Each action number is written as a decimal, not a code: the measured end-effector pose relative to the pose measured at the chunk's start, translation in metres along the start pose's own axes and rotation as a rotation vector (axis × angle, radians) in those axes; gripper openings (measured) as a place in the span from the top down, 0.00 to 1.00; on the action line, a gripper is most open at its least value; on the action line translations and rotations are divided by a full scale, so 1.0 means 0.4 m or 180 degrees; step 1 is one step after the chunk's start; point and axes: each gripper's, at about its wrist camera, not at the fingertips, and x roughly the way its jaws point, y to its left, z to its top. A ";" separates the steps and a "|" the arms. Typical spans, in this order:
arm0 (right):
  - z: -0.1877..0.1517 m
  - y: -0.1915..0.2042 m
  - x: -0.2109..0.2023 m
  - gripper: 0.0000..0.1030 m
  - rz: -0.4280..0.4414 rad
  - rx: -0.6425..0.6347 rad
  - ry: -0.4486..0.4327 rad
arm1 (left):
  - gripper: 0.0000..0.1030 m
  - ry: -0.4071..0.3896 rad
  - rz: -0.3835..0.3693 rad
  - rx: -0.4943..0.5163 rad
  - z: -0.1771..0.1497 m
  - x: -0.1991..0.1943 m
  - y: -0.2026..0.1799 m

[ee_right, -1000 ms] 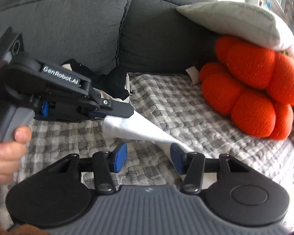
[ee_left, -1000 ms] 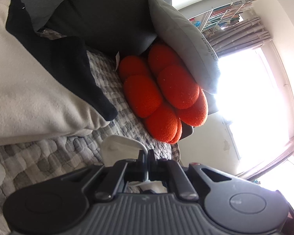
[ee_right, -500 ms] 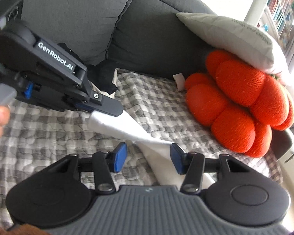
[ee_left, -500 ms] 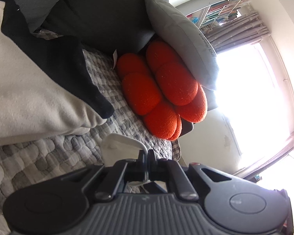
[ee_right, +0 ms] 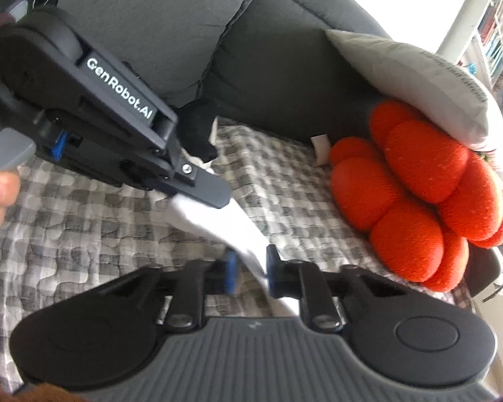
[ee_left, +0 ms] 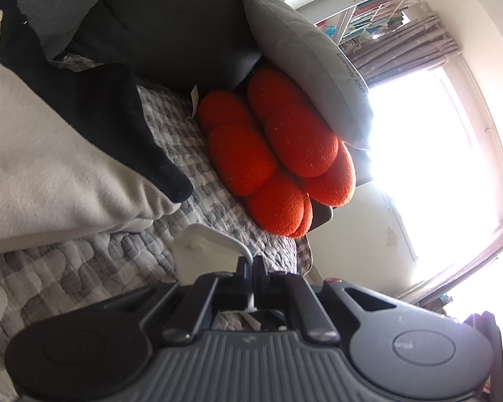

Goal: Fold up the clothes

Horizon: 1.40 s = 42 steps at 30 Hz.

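A white sock (ee_right: 218,224) hangs stretched above the checkered sofa cover. My left gripper (ee_left: 249,264) is shut on one end of it; the white cloth (ee_left: 204,251) bunches just ahead of its fingers. It also shows in the right wrist view (ee_right: 198,191), pinching the sock's upper end. My right gripper (ee_right: 249,264) has its blue-padded jaws close on either side of the sock's lower part, with a narrow gap still showing. A cream and black garment (ee_left: 50,167) lies on the sofa to the left.
A grey-white checkered quilted cover (ee_right: 84,227) lies over the dark grey sofa (ee_right: 157,23). An orange lumpy cushion (ee_right: 415,194) and a grey pillow (ee_right: 412,73) sit at the right end. A bright window (ee_left: 436,174) and a bookshelf are beyond.
My right gripper's jaws have narrowed from wide open to close around the sock. The right gripper moved closer to the left one. The left gripper kept its hold.
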 end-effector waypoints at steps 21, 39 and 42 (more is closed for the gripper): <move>0.014 -0.225 -0.106 0.99 0.0745 0.0990 -0.0337 | 0.32 -0.0278 -0.0284 0.0577 0.003 -0.014 -0.036; 0.017 -0.388 -0.190 0.99 0.1834 0.1534 -0.0523 | 0.19 -0.0629 -0.1291 0.1753 -0.064 -0.083 -0.146; 0.025 -0.388 -0.174 0.99 0.1948 0.1584 -0.0492 | 0.30 -0.0726 -0.1273 0.1695 -0.062 -0.090 -0.141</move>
